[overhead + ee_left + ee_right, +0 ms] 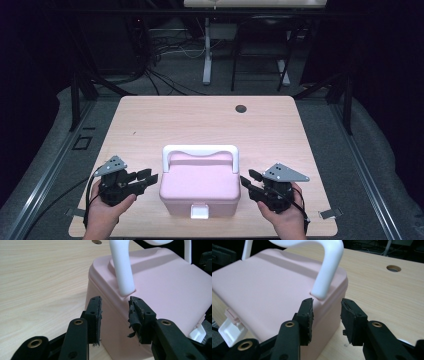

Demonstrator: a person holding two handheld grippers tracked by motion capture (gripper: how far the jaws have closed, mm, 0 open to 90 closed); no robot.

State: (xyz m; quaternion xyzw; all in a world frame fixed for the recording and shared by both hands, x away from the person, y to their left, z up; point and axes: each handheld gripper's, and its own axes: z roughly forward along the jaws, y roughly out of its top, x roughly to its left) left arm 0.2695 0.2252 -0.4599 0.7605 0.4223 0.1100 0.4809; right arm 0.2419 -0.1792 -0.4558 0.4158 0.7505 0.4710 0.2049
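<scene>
- Nearest you, at the lower left of the high view, your left gripper (150, 177) has its jaws partly apart with nothing between them; its torn pads (97, 315) sit just off the box's side wall.
- Likewise your right gripper (246, 180), at the lower right, stands partly open and empty, close beside the opposite wall.
- Between them, at lower centre, sits the pink plastic storage box (200, 187), lid on, white front latch (199, 211) towards you.
- Judge it stiff, smooth-walled and likely light: the flat glossy sides would slip under narrow pads.
- Better purchase is probably the white carry handle (201, 149), standing upright over the lid; its posts (122, 270) look thin enough for the jaws to close around.
- Underneath, the pale wood-grain tabletop (200, 120) is level, with a cable hole (241, 108) at upper centre.
- Beyond, the room is dark: table legs and cables on the floor.
</scene>
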